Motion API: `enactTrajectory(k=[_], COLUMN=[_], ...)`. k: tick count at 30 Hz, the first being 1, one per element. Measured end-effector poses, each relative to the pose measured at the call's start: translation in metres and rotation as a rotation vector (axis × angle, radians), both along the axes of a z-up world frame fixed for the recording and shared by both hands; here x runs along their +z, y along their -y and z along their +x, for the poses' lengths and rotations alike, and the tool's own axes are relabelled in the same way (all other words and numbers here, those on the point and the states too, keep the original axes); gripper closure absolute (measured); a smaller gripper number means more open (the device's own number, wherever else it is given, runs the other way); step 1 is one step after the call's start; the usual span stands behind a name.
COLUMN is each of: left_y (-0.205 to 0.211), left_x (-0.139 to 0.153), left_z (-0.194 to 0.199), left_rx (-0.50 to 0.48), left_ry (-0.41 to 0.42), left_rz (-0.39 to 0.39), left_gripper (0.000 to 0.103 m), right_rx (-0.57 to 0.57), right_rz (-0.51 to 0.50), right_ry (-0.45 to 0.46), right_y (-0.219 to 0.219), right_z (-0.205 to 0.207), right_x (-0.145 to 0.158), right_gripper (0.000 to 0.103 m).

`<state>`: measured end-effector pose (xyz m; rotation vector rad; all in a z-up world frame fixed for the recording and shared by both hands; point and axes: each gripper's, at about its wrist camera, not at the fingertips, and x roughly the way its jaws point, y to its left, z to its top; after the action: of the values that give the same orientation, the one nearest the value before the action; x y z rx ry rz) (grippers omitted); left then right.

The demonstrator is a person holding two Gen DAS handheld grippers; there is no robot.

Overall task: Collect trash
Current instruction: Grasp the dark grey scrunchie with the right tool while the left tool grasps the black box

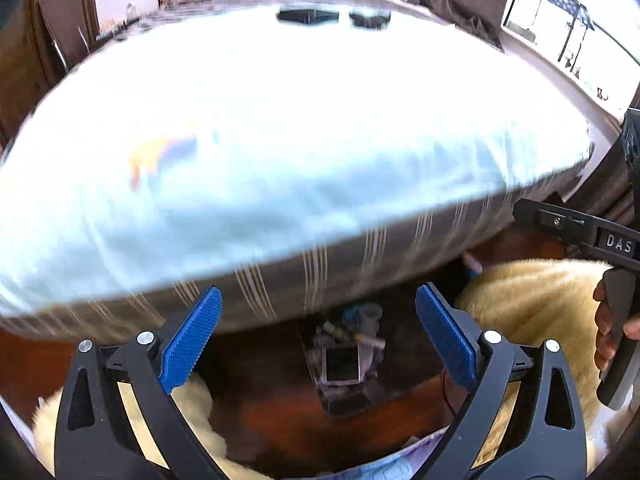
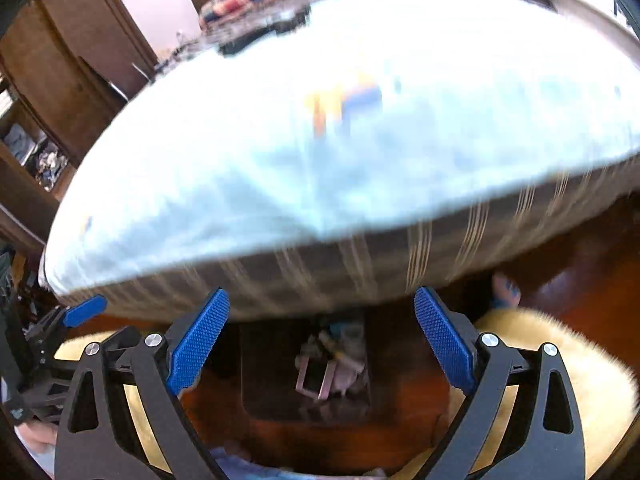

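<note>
Held the left gripper [image 1: 318, 292] with its blue pads spread wide and nothing between them; held the right gripper [image 2: 320, 292] just as wide and just as bare. Aimed both down at the trash heap [image 1: 346, 346], low on the wooden floor [image 1: 280, 420] right at the foot of the bed [image 1: 280, 120] and between the two sets of pads in either wrist view. Made out crumpled pale wrappers, a flat piece with a dark square window, and a thin white stick lying across the top. Sat in or on something dark and boxy, possibly a bin, though motion blur left that unclear. Judged the heap light, soft and loose: likely to crush under the pads without resistance, likely to shed small bits if pinched at the edge. Judged the windowed piece the stiffest, and so the best hold, taken across its two long sides; thin film beside it apt to slip. Noted a blurred orange and blue scrap [image 2: 344, 100] up on the pale sheet, well apart from the heap, perhaps more litter. Saw a cream shaggy rug [image 1: 540, 300] just beside the heap on the right.
</note>
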<state>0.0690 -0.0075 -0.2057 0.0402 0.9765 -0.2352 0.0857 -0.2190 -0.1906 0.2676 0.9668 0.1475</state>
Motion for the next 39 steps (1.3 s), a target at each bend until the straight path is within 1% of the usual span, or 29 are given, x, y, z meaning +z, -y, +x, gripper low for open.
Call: enactTrajectory(k=[3,7,12,16,21,26,29,33,39], left_y=[-0.002,-0.004,-0.005,-0.006,-0.007,-0.005,-0.002,0.0,0.005], left_x=[0.024,0.043,0.053,0.055,0.058,0.058,0.055,0.052,0.053], left_z=[0.017,0.041,0.076,0.108,0.15,0.191,0.207,0.223,0.249], left_rx=[0.004,0.013,0.024,0.028,0.038,0.04,0.029,0.021,0.012], left_ry=[0.042,0.089,0.114,0.113,0.113,0.115,0.114,0.111,0.122], left_rz=[-0.002,0.026,0.049,0.042,0.028,0.028,0.037,0.042,0.053], left_gripper=[0.01,0.01,0.01,0.01,0.01,0.01,0.01,0.01,0.01], right_rx=[0.004,0.016,0.026,0.038,0.05,0.042,0.042,0.056,0.046], right_rz=[-0.024,-0.054,-0.086,-0.097,-0.095,-0.101,-0.09,-0.072,-0.108], right_ry=[0.045,0.087,0.123,0.138,0.135,0.118,0.093,0.08,0.057], right_y=[0.004,0.005,0.006,0.002,-0.005,-0.011,-0.016,-0.027,-0.042], right_z=[0.018,0.047,0.086,0.121,0.168,0.213,0.243,0.272,0.306], right_x=[0.019,0.039,0.051,0.059,0.061,0.053,0.047,0.043,0.035], right_gripper=[0.008,0.008,0.008,0.008,0.008,0.009,0.009,0.009,0.01])
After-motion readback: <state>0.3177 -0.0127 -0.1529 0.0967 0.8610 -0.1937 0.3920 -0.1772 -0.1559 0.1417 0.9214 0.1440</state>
